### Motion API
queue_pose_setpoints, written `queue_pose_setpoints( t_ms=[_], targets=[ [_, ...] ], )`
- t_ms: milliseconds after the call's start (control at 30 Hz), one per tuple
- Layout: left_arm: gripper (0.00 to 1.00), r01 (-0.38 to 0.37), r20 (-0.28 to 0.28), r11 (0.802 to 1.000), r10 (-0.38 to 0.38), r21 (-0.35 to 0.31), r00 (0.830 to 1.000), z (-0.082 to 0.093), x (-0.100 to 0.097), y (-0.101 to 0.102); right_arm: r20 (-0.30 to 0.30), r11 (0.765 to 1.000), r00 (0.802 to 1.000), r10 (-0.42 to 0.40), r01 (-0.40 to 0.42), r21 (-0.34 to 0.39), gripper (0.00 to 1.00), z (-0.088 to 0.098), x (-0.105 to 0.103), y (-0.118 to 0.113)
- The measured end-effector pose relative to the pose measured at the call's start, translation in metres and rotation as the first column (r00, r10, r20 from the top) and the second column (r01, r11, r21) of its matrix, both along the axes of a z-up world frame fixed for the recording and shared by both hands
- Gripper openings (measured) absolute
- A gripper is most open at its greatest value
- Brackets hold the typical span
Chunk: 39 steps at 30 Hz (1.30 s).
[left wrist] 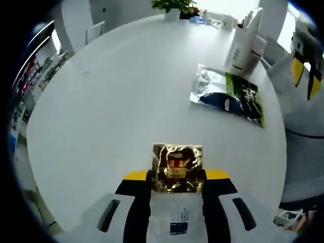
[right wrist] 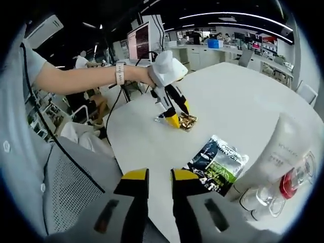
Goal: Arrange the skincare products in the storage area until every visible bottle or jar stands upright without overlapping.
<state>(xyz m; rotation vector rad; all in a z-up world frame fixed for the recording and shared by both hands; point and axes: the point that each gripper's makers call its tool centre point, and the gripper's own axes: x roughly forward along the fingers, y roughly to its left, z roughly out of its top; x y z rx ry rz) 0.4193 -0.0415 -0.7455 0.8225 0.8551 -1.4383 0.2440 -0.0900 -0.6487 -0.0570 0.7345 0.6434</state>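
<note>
The left hand-held gripper [left wrist: 177, 178] pinches a gold sachet [left wrist: 177, 167] low over the white bench [left wrist: 111, 101]. It looks light, crinkly and floppy, best held by an edge. The right hand-held gripper [right wrist: 159, 177] hangs empty, jaws slightly apart, near the green sachet [right wrist: 217, 164] and white tube [right wrist: 276, 152].

Worktop [left wrist: 111, 101]: a sachet [left wrist: 177, 167] lies at the near edge; a larger sachet [left wrist: 230, 93] lies beyond it, just before an upright tube [left wrist: 244, 43].

Gold foil sachet [left wrist: 177, 167] and green-black sachet [left wrist: 230, 94] lie flat; white tube [left wrist: 244, 43] upright.
</note>
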Motion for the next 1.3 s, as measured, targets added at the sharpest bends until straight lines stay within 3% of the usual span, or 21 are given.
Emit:
queue_pose_setpoints(
  t_ms=[133,300,467,700,900,933,1000,1233,1300],
  targets=[
    [0.36,0.002,0.003,1.0,-0.002,-0.008,1.0,0.001,-0.008,0.002,-0.007,1.0,1.0,-0.011,0.01,-0.023,0.17,-0.008,0.003,-0.002],
    [0.35,-0.02,-0.015,0.999,0.02,-0.026,1.0,0.003,-0.02,0.003,-0.008,0.998,0.999,-0.047,0.047,0.048,0.16,-0.01,0.014,0.004],
    [0.35,-0.034,-0.04,0.998,0.032,-0.052,0.999,0.006,-0.037,0.0,-0.002,0.996,0.998,-0.069,0.069,0.053,0.15,-0.016,0.027,0.008],
    [0.35,-0.025,-0.03,0.996,0.023,-0.084,0.999,0.016,-0.052,-0.003,0.017,0.992,0.994,-0.11,0.109,0.063,0.14,-0.027,0.043,0.01],
    [0.34,-0.019,-0.013,0.992,0.018,-0.124,1.0,0.024,-0.065,-0.006,-0.041,0.97,0.984,-0.174,0.178,0.167,0.11,-0.039,0.056,0.012],
    [0.34,-0.006,0.01,0.988,0.008,-0.157,1.0,0.028,-0.066,-0.008,-0.036,0.966,0.981,-0.19,0.193,0.173,0.1,-0.039,0.059,0.01],
    [0.34,-0.015,-0.004,0.986,0.015,-0.164,1.0,0.029,-0.072,-0.005,-0.056,0.953,0.975,-0.217,0.223,0.205,0.1,-0.041,0.063,0.009],
    [0.34,-0.006,0.035,0.978,0.013,-0.21,0.999,0.041,-0.082,-0.003,-0.125,0.891,0.954,-0.273,0.3,0.34,0.11,-0.044,0.069,0.016],
    [0.34,0.014,0.055,0.975,-0.001,-0.221,0.999,0.045,-0.087,-0.005,-0.13,0.889,0.953,-0.273,0.302,0.345,0.11,-0.047,0.07,0.017]
  ],
)
